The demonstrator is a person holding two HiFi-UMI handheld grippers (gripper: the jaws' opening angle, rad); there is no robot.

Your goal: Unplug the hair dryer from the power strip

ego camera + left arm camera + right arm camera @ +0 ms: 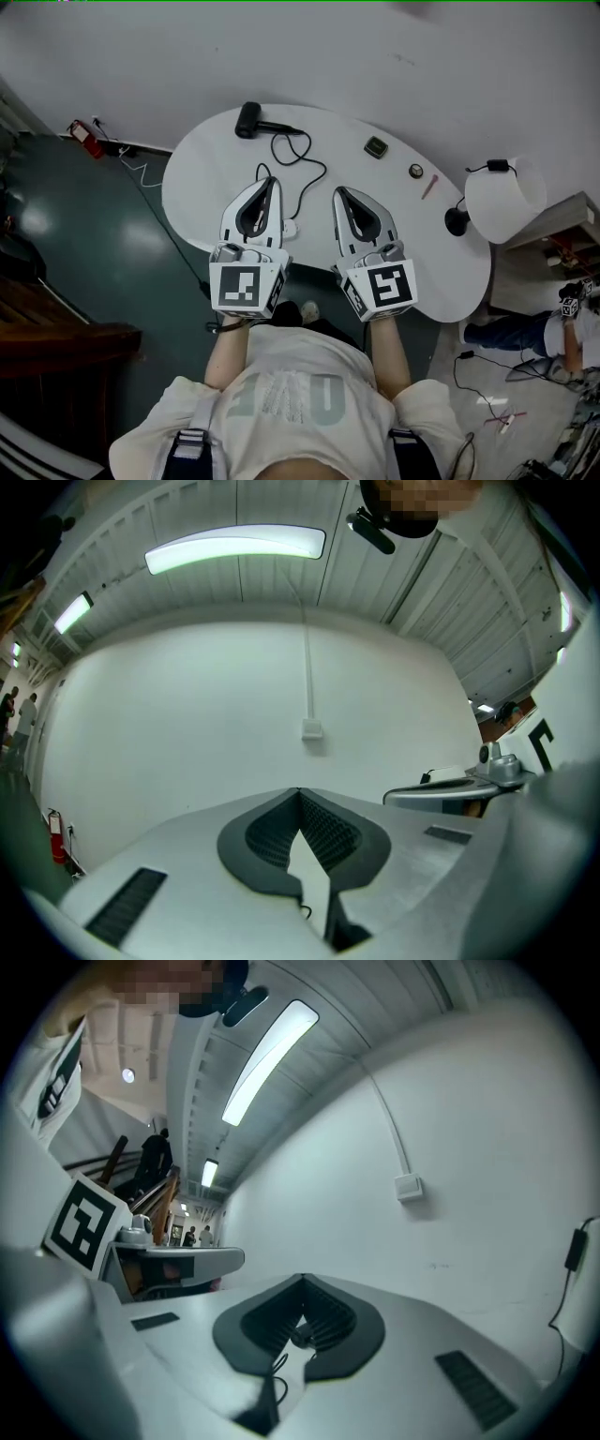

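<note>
We count one hair dryer (249,119), lying at the far left of the single white table (192,183), with one black cord (309,171) looping toward the near edge. Two claws are held above the table, the left gripper (272,181) and the right gripper (339,193). Both have their jaws fully together and hold nothing. Three small items (376,147) further right are too small to identify. One lamp (504,195) stands at the right end. The cord's end is hidden behind the left gripper, beside a white block (288,228) that we cannot identify.
</note>
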